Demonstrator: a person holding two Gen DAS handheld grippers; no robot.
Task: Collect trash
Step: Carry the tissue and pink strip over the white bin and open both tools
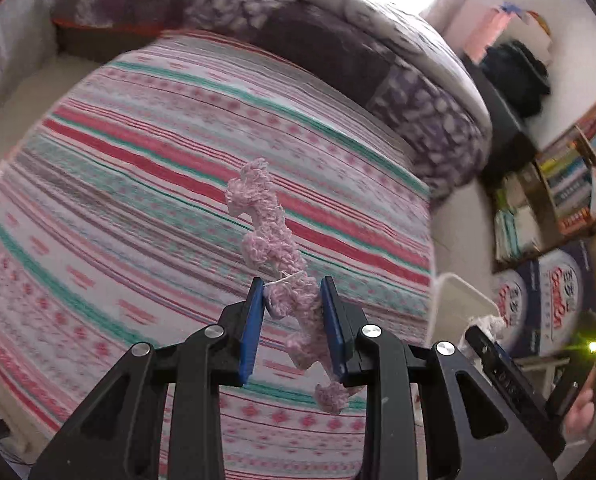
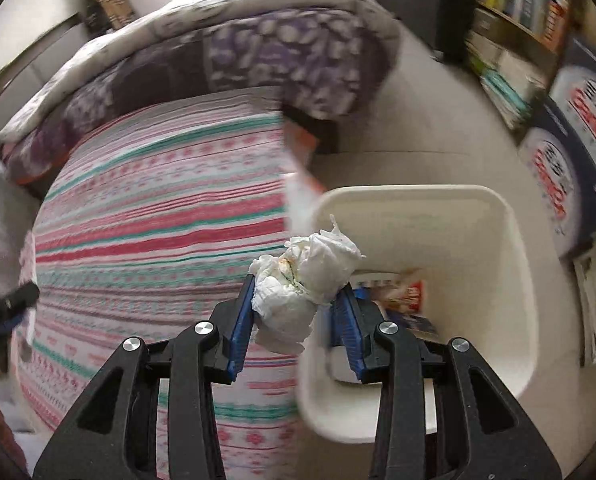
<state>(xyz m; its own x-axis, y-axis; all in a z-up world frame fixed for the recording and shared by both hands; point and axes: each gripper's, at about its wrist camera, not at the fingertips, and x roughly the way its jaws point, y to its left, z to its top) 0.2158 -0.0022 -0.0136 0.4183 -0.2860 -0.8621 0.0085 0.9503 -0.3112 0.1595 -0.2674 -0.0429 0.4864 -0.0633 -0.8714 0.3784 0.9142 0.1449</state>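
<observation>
Trash is in both your tongs: left tongs (image 1: 292,300) clench a pink yarn scrap (image 1: 274,248) above the striped bed (image 1: 138,184), right tongs (image 2: 298,304) grip a crumpled tissue (image 2: 305,276) by the white bin (image 2: 509,264), which already holds wrappers. Both drops remain.

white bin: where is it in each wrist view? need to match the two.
Left wrist: white bin at the right edge, only its rim showing beside the bed, above the right gripper.
Right wrist: white bin fills the lower right, open top, wrappers inside, behind the crumpled tissue.
Shared landmark: striped bedsheet.
</observation>
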